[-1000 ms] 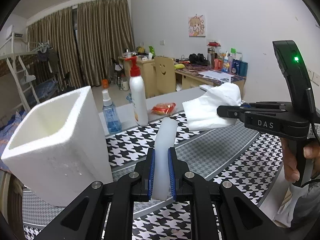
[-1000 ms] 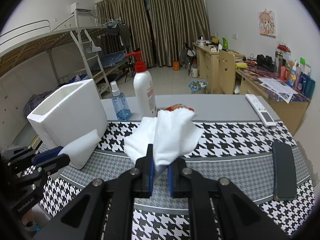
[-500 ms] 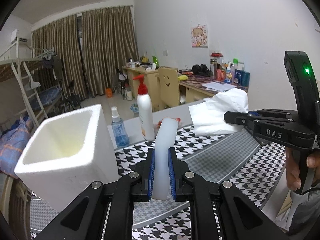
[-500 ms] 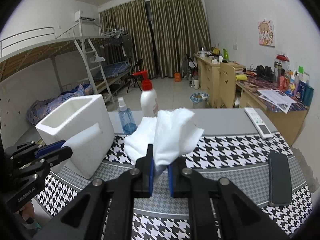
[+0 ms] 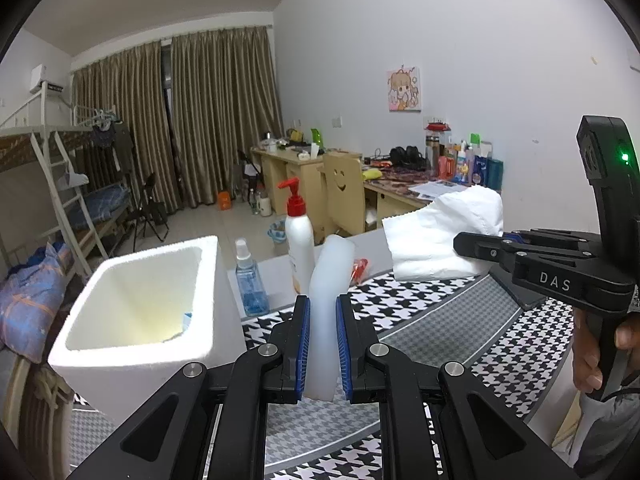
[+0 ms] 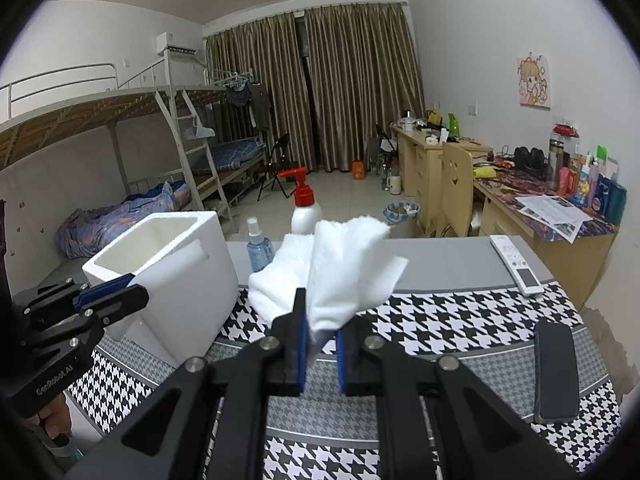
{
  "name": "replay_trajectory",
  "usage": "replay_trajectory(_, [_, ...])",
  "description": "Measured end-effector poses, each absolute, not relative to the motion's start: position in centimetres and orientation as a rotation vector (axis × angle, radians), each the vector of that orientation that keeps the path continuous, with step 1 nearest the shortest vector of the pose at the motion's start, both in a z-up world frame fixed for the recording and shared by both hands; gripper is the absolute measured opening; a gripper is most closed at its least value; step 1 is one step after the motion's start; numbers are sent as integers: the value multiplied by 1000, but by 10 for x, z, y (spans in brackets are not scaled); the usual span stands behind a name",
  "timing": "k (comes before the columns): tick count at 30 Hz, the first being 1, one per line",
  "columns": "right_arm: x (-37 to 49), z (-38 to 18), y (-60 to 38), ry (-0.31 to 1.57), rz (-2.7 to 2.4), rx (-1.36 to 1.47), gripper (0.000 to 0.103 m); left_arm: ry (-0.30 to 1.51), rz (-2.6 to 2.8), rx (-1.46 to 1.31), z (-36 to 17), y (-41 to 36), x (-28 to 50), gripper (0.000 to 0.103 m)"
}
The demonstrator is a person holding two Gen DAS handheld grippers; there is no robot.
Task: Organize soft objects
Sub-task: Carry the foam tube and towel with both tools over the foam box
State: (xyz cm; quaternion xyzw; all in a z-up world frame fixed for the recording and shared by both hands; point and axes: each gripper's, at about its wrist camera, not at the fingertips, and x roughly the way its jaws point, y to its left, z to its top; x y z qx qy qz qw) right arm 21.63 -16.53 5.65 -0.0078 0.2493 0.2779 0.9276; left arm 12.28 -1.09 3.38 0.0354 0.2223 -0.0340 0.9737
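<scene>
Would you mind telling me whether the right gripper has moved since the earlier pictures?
Yes. The right gripper, shut on the white cloth, has risen: in its own view the foam box and pump bottle now sit lower, with more of the room showing.

Both wrist cams sit close behind own gripper, face across bench (image 5: pixel 460 320) twd curtains; share foam box (image 5: pixel 152 320), (image 6: pixel 180 280).

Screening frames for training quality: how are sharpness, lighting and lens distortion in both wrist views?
Left wrist view: sharp, even indoor light, strong fisheye bending with dark corners; the white foam piece is crisp. Right wrist view: equally sharp, walls bowed, corners dark; the white cloth shows no blown-out glare.
</scene>
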Motion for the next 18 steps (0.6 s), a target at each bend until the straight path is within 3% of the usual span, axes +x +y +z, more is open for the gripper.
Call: replay_trajectory(18, [210, 76, -153, 445, 599, -9, 15, 379, -11, 58, 57, 2, 121, 14])
